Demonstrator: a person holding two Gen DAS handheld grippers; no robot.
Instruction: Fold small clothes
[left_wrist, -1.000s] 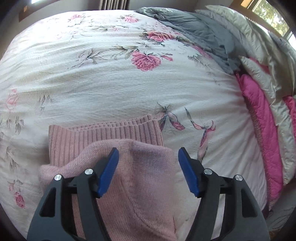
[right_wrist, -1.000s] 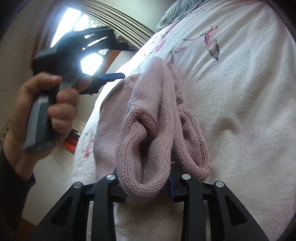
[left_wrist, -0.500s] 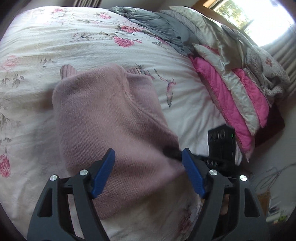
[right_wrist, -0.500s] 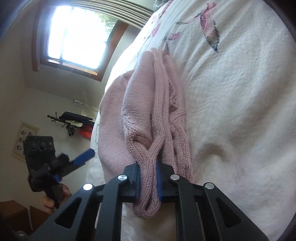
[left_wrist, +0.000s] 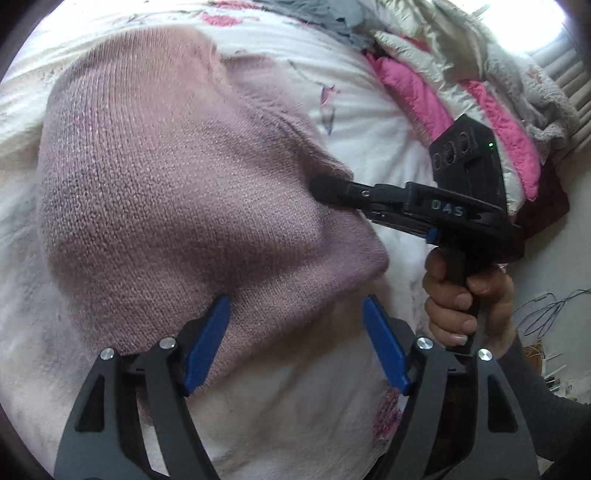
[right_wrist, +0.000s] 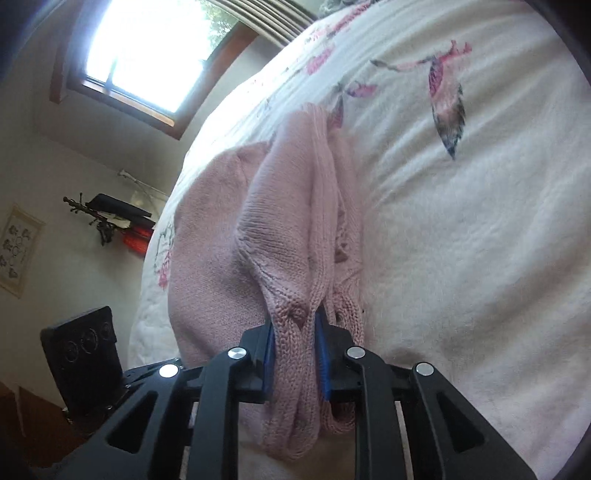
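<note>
Leftmost in the left wrist view, the pink knit sweater lies bundled on the floral bedspread, its bulk running away from the camera toward the head of the bed. The left gripper hovers at the near hem with its blue pads spread wide; the left pad overlaps the fabric edge, the right pad hangs over bare bedspread, and nothing is pinched between them. Further right, the right gripper comes in from the side, held in a hand, its tips buried in the sweater's right edge. Beyond it, pink and cream quilts are stacked along the far right.

From the right wrist view, the left gripper's black body sits low at the left edge, and the right gripper is clamped on a thick fold of several knit layers, ribbed edges bunched between its blue pads. From these fingers the sweater stretches straight ahead along the gripper's axis, resting on the bedspread.

So the sweater's long axis runs forward from the right gripper, which alone has a grip. Any fold now probably depends on the right carrying its edge across toward the left side, while the free left gripper, nearer the hem, could pin or catch that end.
</note>
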